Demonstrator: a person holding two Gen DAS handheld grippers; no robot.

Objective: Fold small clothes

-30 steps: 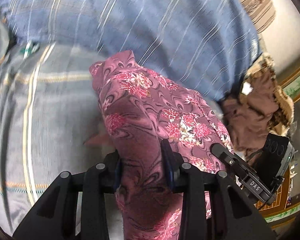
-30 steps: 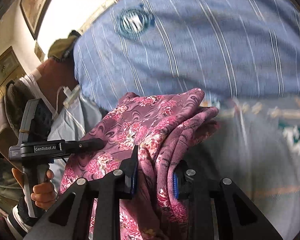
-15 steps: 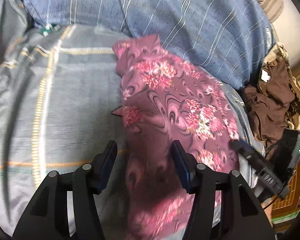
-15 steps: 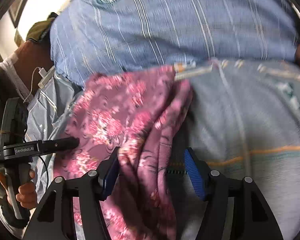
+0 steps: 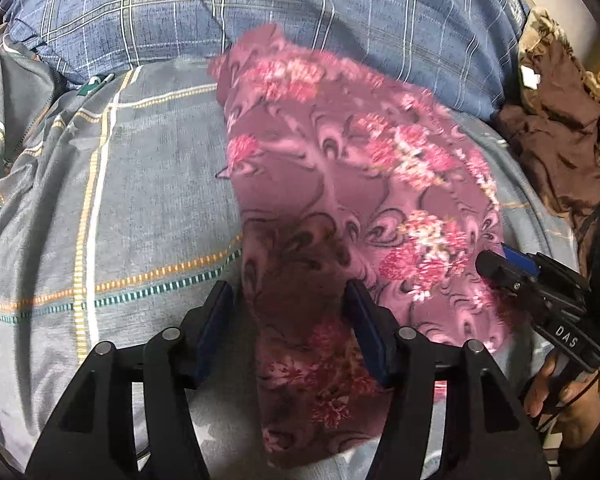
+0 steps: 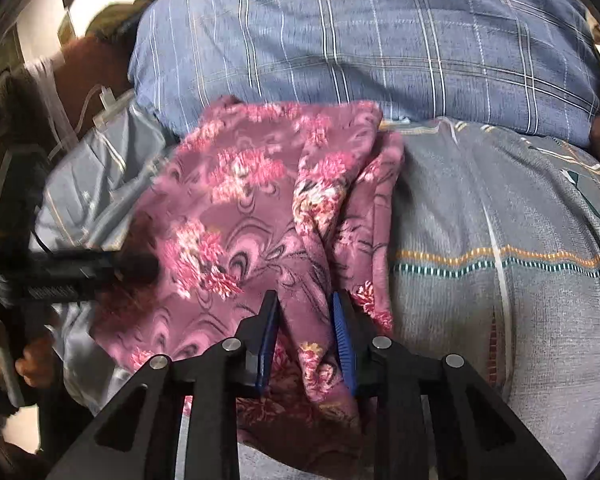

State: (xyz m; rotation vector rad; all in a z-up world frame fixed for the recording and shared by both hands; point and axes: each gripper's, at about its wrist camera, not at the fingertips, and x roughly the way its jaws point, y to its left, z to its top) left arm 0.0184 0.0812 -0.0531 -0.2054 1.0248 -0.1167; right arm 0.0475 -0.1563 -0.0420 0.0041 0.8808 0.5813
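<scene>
A mauve floral garment (image 5: 340, 184) lies folded on the grey checked bedsheet (image 5: 140, 200); it also shows in the right wrist view (image 6: 252, 220). My left gripper (image 5: 292, 320) is open, its jaws wide on either side of the garment's near end. My right gripper (image 6: 304, 320) has narrowed onto a raised fold of the garment's right edge, with cloth between its blue pads (image 6: 342, 332). The right gripper shows in the left wrist view (image 5: 540, 292), and the left gripper in the right wrist view (image 6: 80, 272).
A blue checked pillow (image 5: 340, 12) lies just behind the garment, also in the right wrist view (image 6: 380, 40). Brown clothes (image 5: 556, 128) are piled at the right. A pale blue garment (image 6: 100, 184) lies to the left in the right wrist view.
Both grippers let the garment down onto the bedsheet and opened. Since half a second ago the right gripper has closed again on a fold at the garment's right edge; the left stays open.
</scene>
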